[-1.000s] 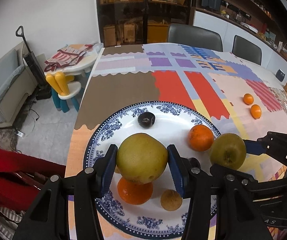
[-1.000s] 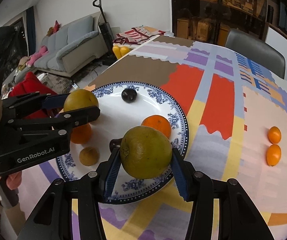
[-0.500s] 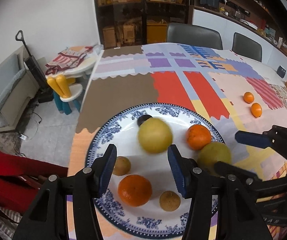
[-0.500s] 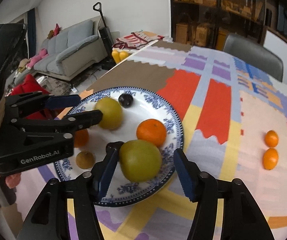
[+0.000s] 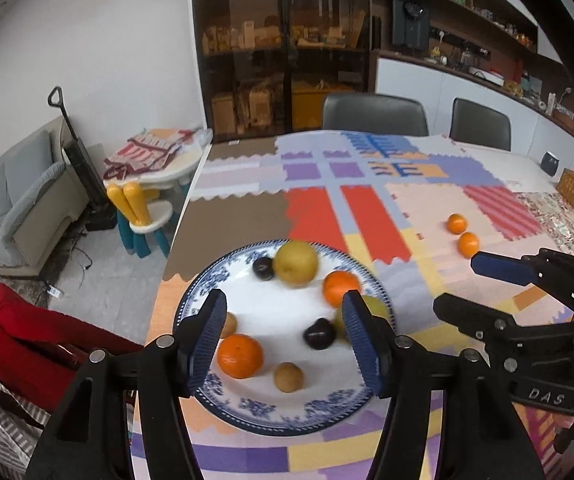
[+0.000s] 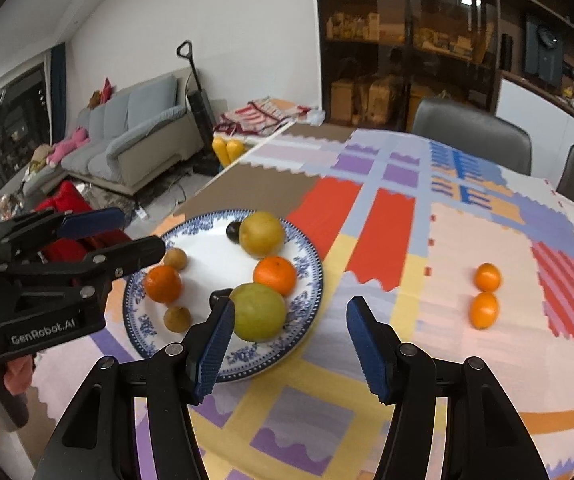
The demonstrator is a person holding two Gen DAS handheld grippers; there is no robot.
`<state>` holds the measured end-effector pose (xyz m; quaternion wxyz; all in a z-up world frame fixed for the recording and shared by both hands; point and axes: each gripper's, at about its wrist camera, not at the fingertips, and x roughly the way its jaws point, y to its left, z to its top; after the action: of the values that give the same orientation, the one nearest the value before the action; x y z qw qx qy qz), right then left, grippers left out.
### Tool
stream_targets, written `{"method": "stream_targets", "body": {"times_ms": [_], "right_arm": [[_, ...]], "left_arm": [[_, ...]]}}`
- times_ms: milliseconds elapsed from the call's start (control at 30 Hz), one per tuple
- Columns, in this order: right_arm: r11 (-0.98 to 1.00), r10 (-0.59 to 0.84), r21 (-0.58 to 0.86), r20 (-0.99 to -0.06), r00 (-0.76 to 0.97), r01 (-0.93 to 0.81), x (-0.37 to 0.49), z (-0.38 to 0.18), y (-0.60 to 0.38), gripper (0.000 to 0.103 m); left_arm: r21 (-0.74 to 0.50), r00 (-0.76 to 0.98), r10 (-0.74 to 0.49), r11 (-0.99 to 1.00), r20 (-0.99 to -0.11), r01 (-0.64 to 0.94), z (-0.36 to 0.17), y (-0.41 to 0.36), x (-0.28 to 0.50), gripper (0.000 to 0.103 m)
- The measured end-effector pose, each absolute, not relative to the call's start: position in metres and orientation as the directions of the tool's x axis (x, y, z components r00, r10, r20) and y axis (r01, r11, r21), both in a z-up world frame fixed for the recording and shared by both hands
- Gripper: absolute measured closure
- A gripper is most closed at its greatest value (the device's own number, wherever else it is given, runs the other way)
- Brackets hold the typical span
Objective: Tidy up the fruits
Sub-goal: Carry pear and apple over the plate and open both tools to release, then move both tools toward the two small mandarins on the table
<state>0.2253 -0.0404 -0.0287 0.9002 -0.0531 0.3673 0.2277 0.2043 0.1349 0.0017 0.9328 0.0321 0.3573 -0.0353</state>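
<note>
Fruit is gathered on the blue-patterned plate (image 6: 311, 276) near the left edge of the table: a yellow pear (image 6: 261, 233) at the far rim touching a dark plum (image 6: 232, 231), a green pear (image 6: 259, 312) at the near right rim just beside an orange (image 6: 275, 275), a second orange (image 6: 163, 283) on the left, two small brown fruits (image 6: 176, 259) (image 6: 177, 318), and another plum (image 5: 319, 333). Two mandarins (image 6: 487, 277) (image 6: 484, 310) are left off the plate, well apart to the right on the patchwork cloth (image 6: 467, 232), touching each other or nearly so.

These are judged light and firm but round and smooth, so rolling is likely; each is best taken across its widest part, with gentle pressure to avoid bruising the peel.

The right gripper (image 6: 287, 340) is held with its jaws apart and nothing between them, just right of the green pear. The left gripper (image 5: 283, 340) is likewise spread and empty, above the near half of the plate.
</note>
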Motion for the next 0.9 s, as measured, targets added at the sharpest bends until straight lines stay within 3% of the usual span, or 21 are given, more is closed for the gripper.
{"method": "stream_targets", "body": {"times_ms": [500, 900], "right_arm": [[0.938, 0.304, 0.046, -0.589, 0.749, -0.344, 0.193, 0.017, -0.124, 0.044], [0.964, 0.252, 0.079, -0.585, 0.771, -0.255, 0.195, 0.017, -0.180, 0.044]], "left_arm": [[0.036, 0.793, -0.128, 0.982, -0.596, 0.185, 0.039, 0.057, 0.176, 0.039], [0.011, 0.796, -0.155, 0.980, -0.585, 0.198, 0.040, 0.009, 0.183, 0.033]]}}
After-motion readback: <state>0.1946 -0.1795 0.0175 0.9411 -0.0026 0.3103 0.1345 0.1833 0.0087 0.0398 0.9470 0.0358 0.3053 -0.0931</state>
